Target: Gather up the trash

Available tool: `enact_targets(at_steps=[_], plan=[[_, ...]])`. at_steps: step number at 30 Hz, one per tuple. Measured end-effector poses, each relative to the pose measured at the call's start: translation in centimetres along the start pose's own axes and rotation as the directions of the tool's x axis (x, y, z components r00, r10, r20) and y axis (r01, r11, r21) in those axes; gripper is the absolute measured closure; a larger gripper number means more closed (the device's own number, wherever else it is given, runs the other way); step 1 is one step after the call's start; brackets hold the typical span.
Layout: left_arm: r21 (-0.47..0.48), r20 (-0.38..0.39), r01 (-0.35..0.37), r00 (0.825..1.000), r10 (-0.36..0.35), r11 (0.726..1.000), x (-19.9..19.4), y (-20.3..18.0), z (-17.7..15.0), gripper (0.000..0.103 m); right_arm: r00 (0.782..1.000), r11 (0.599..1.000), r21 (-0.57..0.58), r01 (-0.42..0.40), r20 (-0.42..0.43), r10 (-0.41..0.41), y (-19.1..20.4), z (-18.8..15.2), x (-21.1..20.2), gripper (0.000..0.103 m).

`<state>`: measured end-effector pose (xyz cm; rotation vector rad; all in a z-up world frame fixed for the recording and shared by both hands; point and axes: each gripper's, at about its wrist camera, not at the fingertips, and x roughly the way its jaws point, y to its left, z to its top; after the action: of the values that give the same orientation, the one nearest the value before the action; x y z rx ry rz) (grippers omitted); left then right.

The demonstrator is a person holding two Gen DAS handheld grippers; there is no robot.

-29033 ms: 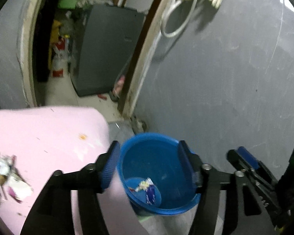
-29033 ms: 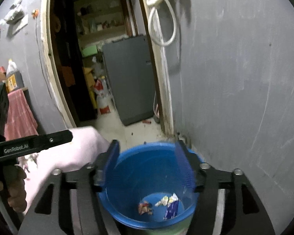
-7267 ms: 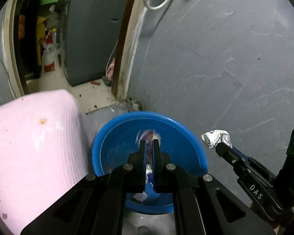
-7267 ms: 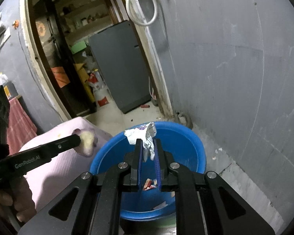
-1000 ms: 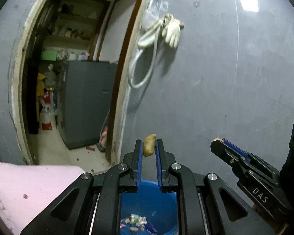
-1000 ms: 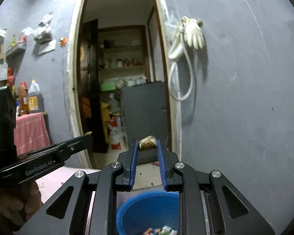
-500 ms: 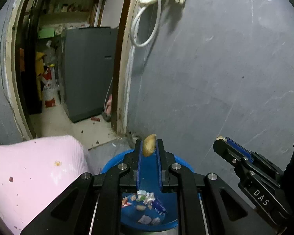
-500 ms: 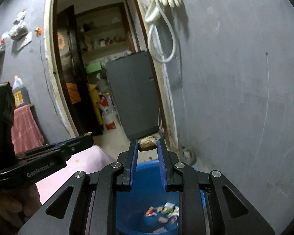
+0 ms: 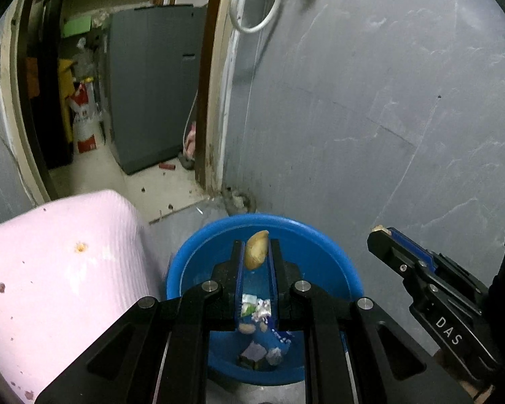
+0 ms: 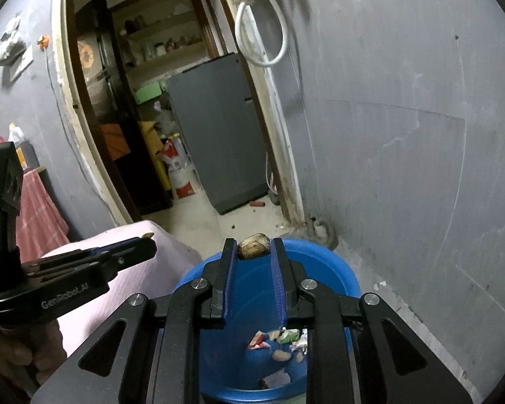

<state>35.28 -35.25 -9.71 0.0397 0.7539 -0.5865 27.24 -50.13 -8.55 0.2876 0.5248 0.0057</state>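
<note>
The left gripper [image 9: 256,252] is clamped on a pale yellowish scrap [image 9: 256,249], held over the blue basin [image 9: 323,252]. The right gripper [image 10: 252,250] pinches a brown lump [image 10: 253,250] (what it is cannot be told) above the same basin, where wrappers and scraps [image 10: 279,343] lie on the bottom. A pink cloth-covered surface [image 9: 57,269] sits just beside the basin, under the grey wall [image 9: 387,101].

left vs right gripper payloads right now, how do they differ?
The left gripper pinches a pale yellowish scrap standing on end; the right gripper pinches a browner, rounder scrap lying crosswise. Both are shut on their scraps at the fingertips, above the blue bucket.
</note>
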Motion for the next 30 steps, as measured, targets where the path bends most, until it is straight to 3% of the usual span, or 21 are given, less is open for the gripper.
enact_targets(at_steps=[15,23,30], plan=[[-0.042,-0.059,-0.012,0.998,0.009,0.999,0.5,0.8,-0.2,0.091,0.998,0.999,0.035,0.016,-0.066,-0.014,-0.8,-0.4,1.1,0.084],[-0.06,-0.046,-0.01,0.999,0.007,0.998,0.0,0.7,-0.2,0.081,0.998,0.999,0.036,0.019,-0.065,-0.017,-0.7,-0.1,0.9,0.074],[-0.079,-0.022,-0.023,1.0,0.022,0.997,-1.0,1.0,0.3,0.071,0.999,0.999,0.028,0.021,-0.045,-0.02,-0.1,0.5,0.4,0.073]])
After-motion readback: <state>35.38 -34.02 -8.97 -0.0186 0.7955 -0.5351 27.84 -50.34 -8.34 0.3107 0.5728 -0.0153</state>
